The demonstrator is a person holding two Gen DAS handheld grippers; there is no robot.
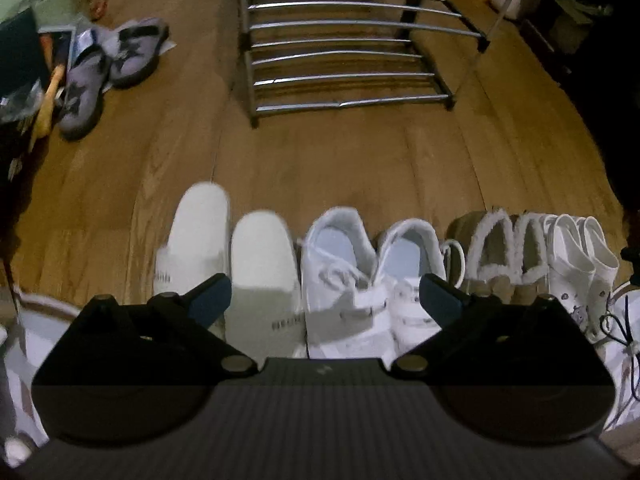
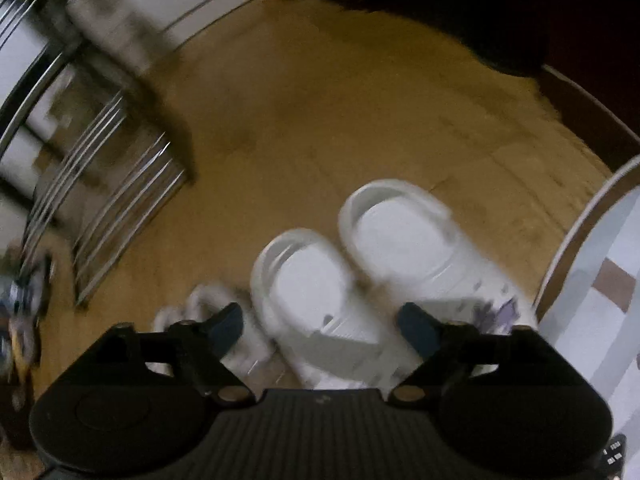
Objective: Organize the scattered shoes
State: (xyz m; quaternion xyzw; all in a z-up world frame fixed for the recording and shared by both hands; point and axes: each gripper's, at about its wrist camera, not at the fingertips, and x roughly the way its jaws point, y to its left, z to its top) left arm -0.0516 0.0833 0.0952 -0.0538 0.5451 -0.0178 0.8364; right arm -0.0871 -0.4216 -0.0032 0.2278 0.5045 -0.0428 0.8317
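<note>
Wood floor (image 1: 360, 168) under me, both grippers (image 1: 325, 300) (image 2: 320, 328) gaping and empty; grey shoes (image 1: 104, 68) look soft, light, best pinched at the heel collar.

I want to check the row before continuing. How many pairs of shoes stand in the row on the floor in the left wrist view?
4: white slippers, white sneakers, fur-lined boots, white clogs, left to right. More may be hidden.
</note>
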